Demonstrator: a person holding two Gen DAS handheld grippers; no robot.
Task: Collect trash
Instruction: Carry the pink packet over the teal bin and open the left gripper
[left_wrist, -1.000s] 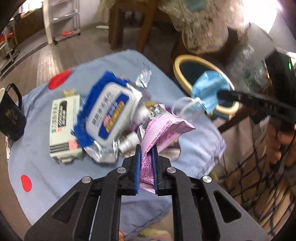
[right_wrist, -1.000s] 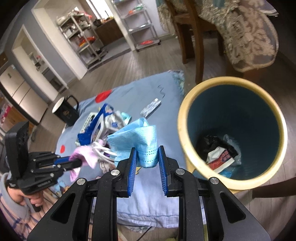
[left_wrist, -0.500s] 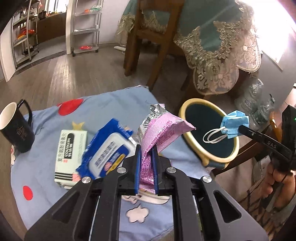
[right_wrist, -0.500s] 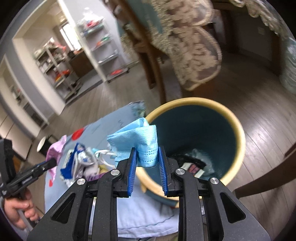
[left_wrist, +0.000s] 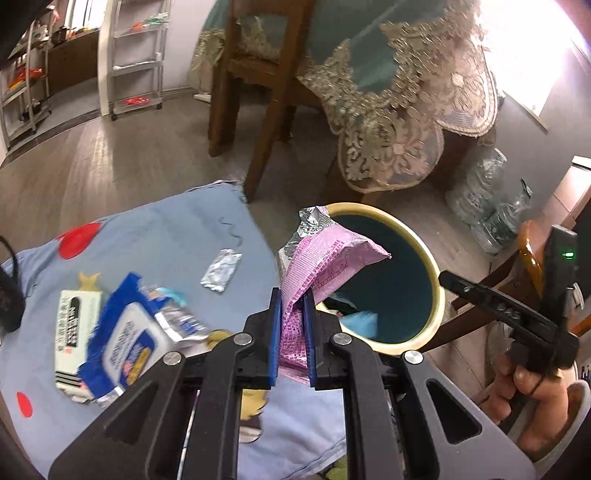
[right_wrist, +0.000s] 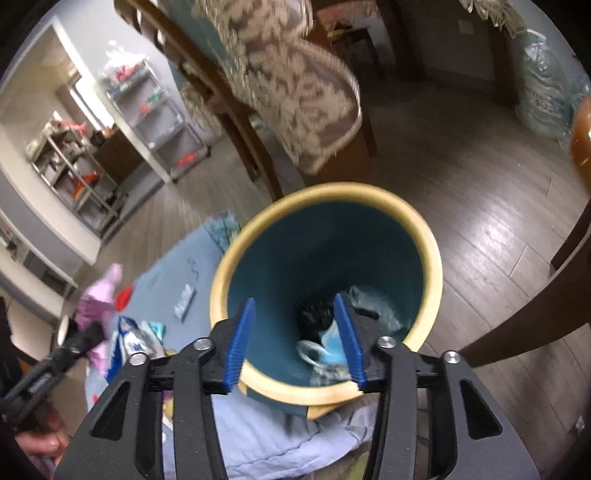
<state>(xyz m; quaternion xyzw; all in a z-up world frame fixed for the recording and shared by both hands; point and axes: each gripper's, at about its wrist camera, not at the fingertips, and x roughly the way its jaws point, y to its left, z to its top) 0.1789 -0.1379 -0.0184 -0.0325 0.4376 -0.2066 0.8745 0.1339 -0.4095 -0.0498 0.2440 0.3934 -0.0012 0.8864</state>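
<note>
My left gripper (left_wrist: 292, 306) is shut on a pink foil wrapper (left_wrist: 325, 258) and holds it up beside the trash bin (left_wrist: 436, 280), a teal bin with a yellow rim. My right gripper (right_wrist: 295, 328) is open and empty above the bin's mouth (right_wrist: 432, 258). The blue face mask (right_wrist: 328, 341) lies inside the bin on other trash. It also shows in the left wrist view (left_wrist: 360, 320). A blue wet-wipe pack (left_wrist: 125, 339), a white box (left_wrist: 72, 325) and a silver foil scrap (left_wrist: 221, 269) lie on the light blue cloth (left_wrist: 166, 236).
A black mug (left_wrist: 9, 295) stands at the cloth's left edge. A wooden chair (left_wrist: 258, 92) and a table with a lace cloth (left_wrist: 399, 92) stand behind the bin. Water bottles (left_wrist: 487, 206) sit on the floor at right. Metal shelves (left_wrist: 129, 55) stand far back.
My right gripper has opened and let go of the blue mask, which has dropped into the bin. My left gripper has carried the pink wrapper closer to the bin.
</note>
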